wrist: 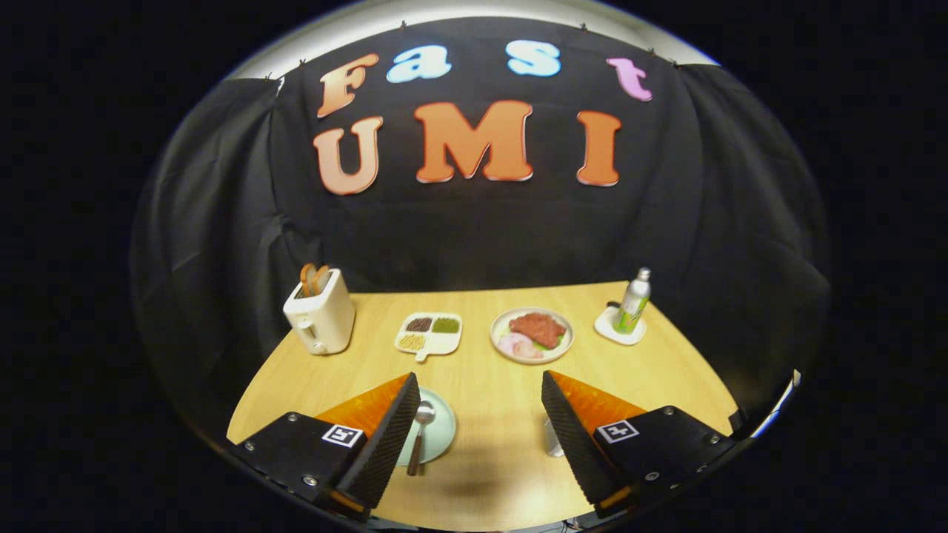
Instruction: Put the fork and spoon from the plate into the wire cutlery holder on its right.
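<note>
A pale green plate [440, 429] lies on the wooden table, partly hidden behind my left finger [385, 437]. A spoon [419, 435] with a dark handle rests on it, bowl pointing away from me. I cannot make out a fork. A sliver of the wire cutlery holder [552, 438] peeks out beside my right finger [574, 437]. My gripper [480, 386] hovers above the table's near edge, open wide with nothing between the fingers. The plate sits just inside the left finger.
Beyond the fingers stand a cream toaster [320, 314] with toast, a divided dish [429, 332] of grains, a plate of meat [532, 334], and a bottle [634, 302] on a white coaster. Black cloth walls close in the table [489, 392].
</note>
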